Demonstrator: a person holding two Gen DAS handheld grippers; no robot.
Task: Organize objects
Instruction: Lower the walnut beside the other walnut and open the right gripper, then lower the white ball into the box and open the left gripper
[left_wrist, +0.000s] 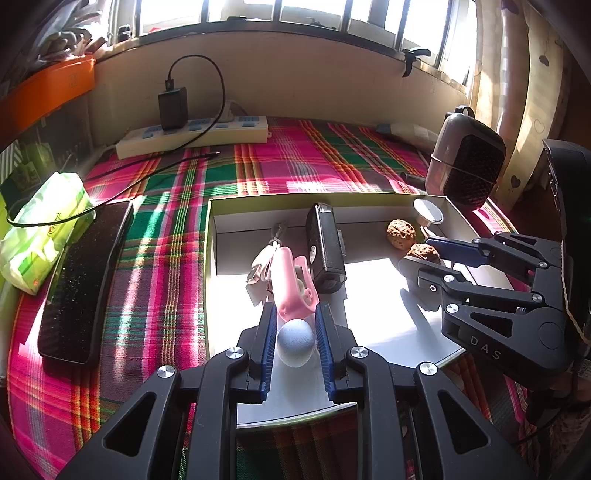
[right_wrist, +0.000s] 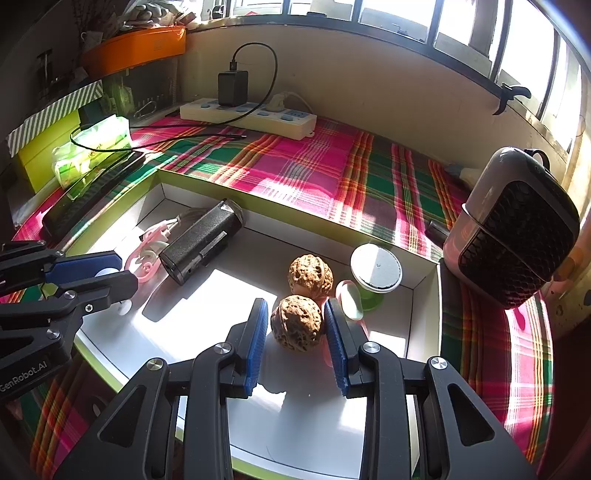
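Your count of what sat in the shallow tray (right_wrist: 424, 295):
You had two walnuts (right_wrist: 297, 323), one pale ball (left_wrist: 296, 341), one black rectangular device (right_wrist: 201, 242), one pink clip (left_wrist: 291, 280), one round white-topped piece (right_wrist: 376, 267), and two grippers (right_wrist: 297, 345).

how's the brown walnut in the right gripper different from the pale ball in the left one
The brown, pitted walnut is dark and rough; the pale grey-white ball is smooth. The walnut sits at the tray's right end beside a second walnut; the ball sits near the front by a pink plastic clip. Both lie inside the white tray, each between blue gripper pads.
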